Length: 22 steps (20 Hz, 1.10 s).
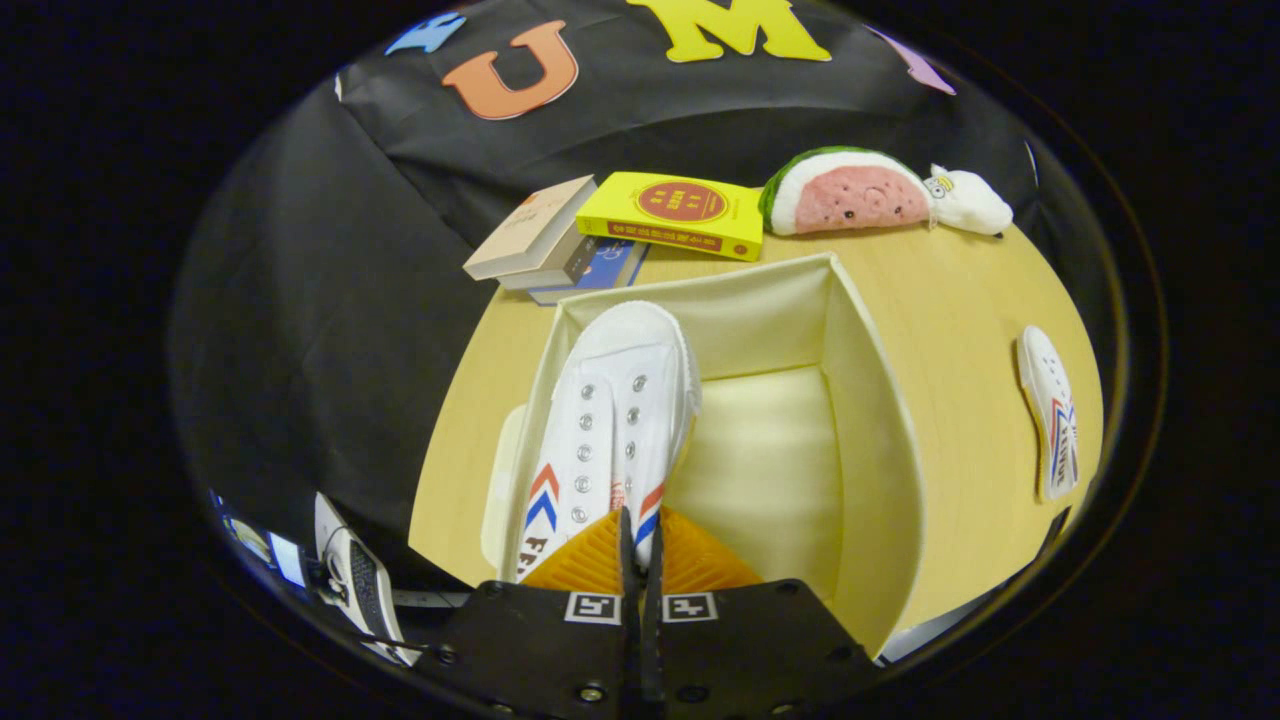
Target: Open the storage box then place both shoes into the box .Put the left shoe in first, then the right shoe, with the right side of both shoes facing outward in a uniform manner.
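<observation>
Through the gripper view I have the cream-coloured open-topped fabric storage box (880,440) standing on the pale wooden round worktop (960,290), its top clear, so I judge the opening step finished. My gripper (640,545) has its two fingers drawn close together with only a thin slit between them, and they look to be pinching the heel end of a white canvas lace-up shoe with red and blue chevron stripes (615,420); I read that as a hold on the shoe, though the exact contact sits right at the fingertips and is hard to make out. That shoe runs forward from the fingers along the left wall of the box, toe pointing at the far wall, and seems to be inside or just being lowered in; I cannot tell whether its sole rests on the box floor. The second white canvas shoe with the same striping (1050,415) lies on the worktop well apart to the right of the box, so it has not gone in. Beyond the box sit a stack of books topped by a yellow one (670,215), a watermelon-slice plush toy (850,190) and a small white plush (965,200). By my reckoning the first placement is under way, with release and the second shoe left.
</observation>
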### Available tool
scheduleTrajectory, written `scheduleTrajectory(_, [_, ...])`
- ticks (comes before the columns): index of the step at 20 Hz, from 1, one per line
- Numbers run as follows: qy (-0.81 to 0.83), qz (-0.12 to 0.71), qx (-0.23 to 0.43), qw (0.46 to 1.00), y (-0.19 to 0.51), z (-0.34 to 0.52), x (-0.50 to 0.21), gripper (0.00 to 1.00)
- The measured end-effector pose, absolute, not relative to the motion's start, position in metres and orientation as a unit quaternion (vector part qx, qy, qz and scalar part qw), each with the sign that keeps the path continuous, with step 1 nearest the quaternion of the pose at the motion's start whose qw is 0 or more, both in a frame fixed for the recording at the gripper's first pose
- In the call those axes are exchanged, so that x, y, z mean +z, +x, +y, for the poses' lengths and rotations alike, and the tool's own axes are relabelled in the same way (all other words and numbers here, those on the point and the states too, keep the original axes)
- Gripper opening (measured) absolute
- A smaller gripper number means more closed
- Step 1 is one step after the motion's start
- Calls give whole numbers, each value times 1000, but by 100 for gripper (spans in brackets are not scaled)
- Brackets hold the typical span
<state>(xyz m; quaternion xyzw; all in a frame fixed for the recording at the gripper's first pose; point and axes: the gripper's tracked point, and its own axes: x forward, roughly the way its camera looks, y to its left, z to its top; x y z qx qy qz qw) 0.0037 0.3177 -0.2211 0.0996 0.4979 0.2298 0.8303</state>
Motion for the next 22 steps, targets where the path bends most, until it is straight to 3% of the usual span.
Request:
scheduleTrajectory(2, [98, 497, 230, 831, 7, 318, -225, 14])
scheduleTrajectory(5, [119, 484, 241, 833, 12, 316, -211, 79])
scheduleTrajectory(6, [121, 475, 244, 837, 14, 313, -205, 85])
scheduleTrajectory(8, [121, 454, 246, 848, 18, 301, -191, 90])
scheduleTrajectory(15, [71, 339, 244, 906, 28, 219, -134, 95])
scheduleTrajectory(22, [106, 284, 182, 936, 52, 73, -117, 96])
